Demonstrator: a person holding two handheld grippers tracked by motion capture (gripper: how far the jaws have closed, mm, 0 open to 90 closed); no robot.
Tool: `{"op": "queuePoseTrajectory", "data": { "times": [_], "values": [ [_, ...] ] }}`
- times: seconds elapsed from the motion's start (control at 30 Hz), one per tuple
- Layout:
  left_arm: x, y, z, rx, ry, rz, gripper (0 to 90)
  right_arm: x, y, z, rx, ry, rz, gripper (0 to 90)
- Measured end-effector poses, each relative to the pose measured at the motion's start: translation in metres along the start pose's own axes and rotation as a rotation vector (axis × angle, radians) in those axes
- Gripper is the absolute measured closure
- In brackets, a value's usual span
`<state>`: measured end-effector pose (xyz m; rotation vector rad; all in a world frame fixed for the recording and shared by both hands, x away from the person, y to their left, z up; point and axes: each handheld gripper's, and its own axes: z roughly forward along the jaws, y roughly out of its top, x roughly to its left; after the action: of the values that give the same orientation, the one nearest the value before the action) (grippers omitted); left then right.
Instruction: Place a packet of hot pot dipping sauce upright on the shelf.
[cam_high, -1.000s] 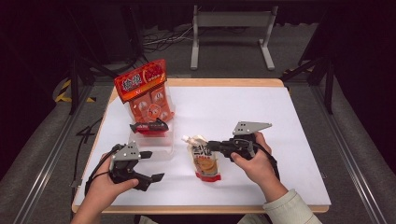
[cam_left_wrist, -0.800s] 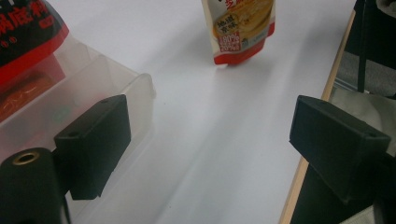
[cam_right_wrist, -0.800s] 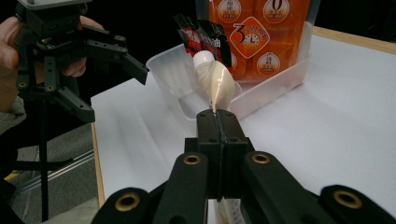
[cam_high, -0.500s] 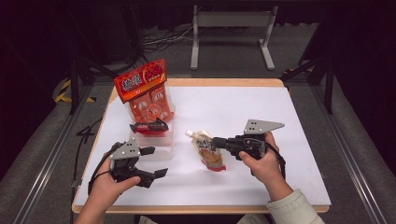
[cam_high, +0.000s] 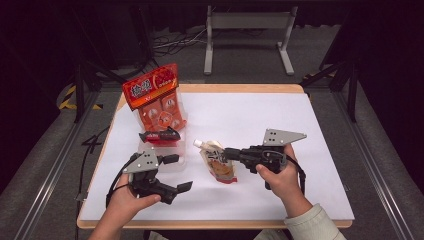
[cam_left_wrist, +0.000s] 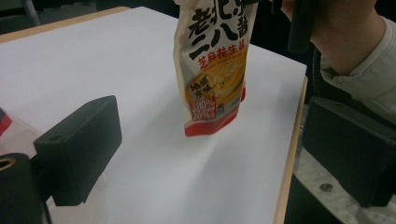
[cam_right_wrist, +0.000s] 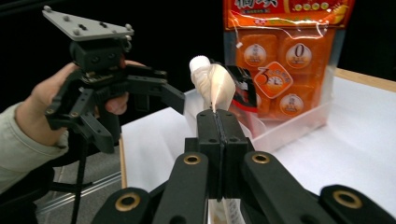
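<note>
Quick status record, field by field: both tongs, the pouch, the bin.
right tongs: shut on the sauce pouch, gripping it below the white cap
sauce pouch: hanging upright, bottom edge just off the white table
left tongs: open, empty, beside the pouch
clear bin: holds orange snack pack, standing upright

dark room, grey floor (cam_high: 50, 150), white table (cam_high: 300, 120)

Spouted sauce pouch (cam_high: 218, 161), white-orange with a red bottom, hangs upright off the white table (cam_high: 310, 120), probably just clear.
</note>
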<state>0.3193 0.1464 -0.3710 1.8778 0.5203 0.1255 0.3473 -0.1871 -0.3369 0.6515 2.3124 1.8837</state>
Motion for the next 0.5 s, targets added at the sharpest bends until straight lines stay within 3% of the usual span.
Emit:
{"op": "queuePoseTrajectory", "data": {
  "times": [0.13, 0.3, 0.5],
  "values": [
    [0.000, 0.000, 0.004, -0.017, 0.006, 0.005, 5.9, 0.004, 0.001, 0.001, -0.008, 0.015, -0.008, 90.0],
    [-0.001, -0.001, 0.007, -0.059, -0.003, -0.021, 6.7, 0.011, 0.002, 0.004, -0.021, 0.049, -0.028, 90.0],
    [-0.002, 0.001, 0.012, -0.078, 0.010, -0.002, 7.9, 0.017, 0.003, 0.009, -0.035, 0.078, -0.037, 90.0]
  ]
}}
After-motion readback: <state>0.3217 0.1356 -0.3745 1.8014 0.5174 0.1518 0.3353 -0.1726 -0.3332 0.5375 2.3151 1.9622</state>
